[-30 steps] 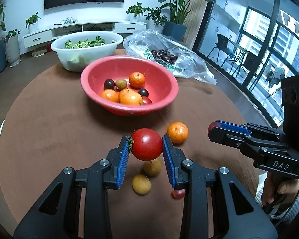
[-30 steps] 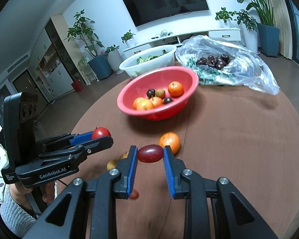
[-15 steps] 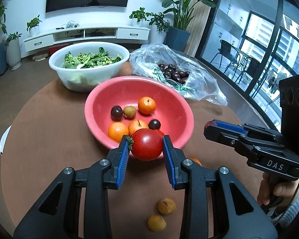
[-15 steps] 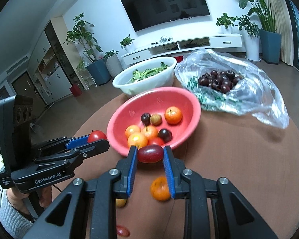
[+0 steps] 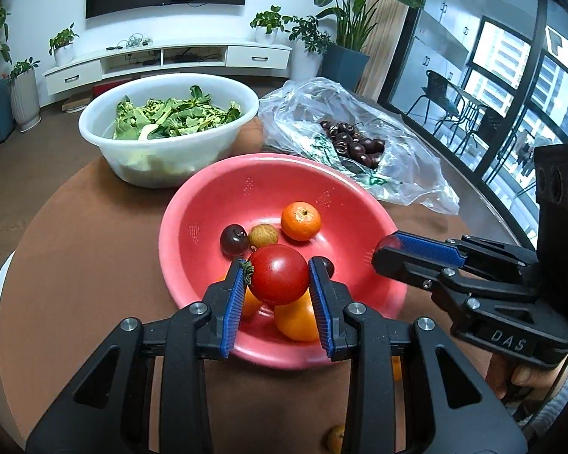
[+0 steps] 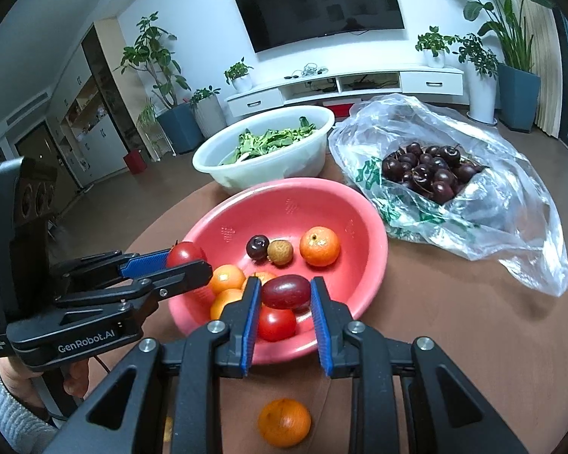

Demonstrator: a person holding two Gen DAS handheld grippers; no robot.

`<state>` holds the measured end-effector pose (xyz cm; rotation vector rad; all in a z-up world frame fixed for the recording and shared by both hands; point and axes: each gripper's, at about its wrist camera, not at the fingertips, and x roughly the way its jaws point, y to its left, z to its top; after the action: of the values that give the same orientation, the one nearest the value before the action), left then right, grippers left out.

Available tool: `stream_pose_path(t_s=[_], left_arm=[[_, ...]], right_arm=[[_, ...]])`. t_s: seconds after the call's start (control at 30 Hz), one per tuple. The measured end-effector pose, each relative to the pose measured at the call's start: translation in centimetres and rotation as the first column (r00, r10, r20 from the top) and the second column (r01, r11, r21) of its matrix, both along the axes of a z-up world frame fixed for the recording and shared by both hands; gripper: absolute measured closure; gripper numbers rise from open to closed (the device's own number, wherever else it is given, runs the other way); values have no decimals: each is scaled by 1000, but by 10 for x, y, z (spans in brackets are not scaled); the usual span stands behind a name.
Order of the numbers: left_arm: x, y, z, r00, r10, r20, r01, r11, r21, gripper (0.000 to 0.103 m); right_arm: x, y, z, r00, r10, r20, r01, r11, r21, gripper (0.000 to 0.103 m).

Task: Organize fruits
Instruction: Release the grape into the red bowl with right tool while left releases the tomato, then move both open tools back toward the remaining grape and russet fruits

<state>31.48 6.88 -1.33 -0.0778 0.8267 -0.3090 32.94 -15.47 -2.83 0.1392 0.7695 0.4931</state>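
The round brown table carries everything, and the red bowl near its middle serves as the landmark. Behind the bowl stands a white basin of green leaves; to the bowl's right lies a clear plastic bag of dark cherries. Inside the bowl sit several oranges, a dark plum, a small brown fruit and a red tomato.

The left gripper hangs above the bowl's near side, its blue pads pressed against a large red tomato. The right gripper is also above the bowl's near rim, narrowly parted fingers clamped on a dark red oval fruit. One orange lies on the table in front of the bowl.
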Motion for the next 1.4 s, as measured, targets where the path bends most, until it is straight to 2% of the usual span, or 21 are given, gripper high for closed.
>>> stream_pose_path(t_s=[0.57,0.67,0.73,0.77,0.8,0.9,1.1,1.4], left_arm=[[46,-8,-26,999,39,-33,-36,997,69,72],[51,-9,-30,998,45,-42,-42,996,78,71],[52,-9,-32,998,50,-43,-47,995,86,65],[51,-9,-31,998,49,-32,-46,995,88,56],[51,-10,-30,998,51,-23,-49,995,89,52],[50,-9,-27,998,56,-18,-55,995,84,51],[39,0,-20,997,81,-9,-80,995,54,51],[-19,14,-3,994,103,22,-104,994,21,51]], right_arm=[[24,14,-18,1000,5,6,-4,995,-98,73],[24,14,-18,1000,5,12,-4,994,-107,70],[23,14,-17,1000,-1,22,3,994,-111,60],[22,14,-15,1000,-1,28,4,994,-113,60],[21,14,-15,999,-1,34,5,993,-115,60],[20,14,-12,999,-3,42,8,993,-118,60],[12,9,-4,998,-2,58,7,995,-100,60],[-25,0,14,997,9,83,-4,998,-60,59]])
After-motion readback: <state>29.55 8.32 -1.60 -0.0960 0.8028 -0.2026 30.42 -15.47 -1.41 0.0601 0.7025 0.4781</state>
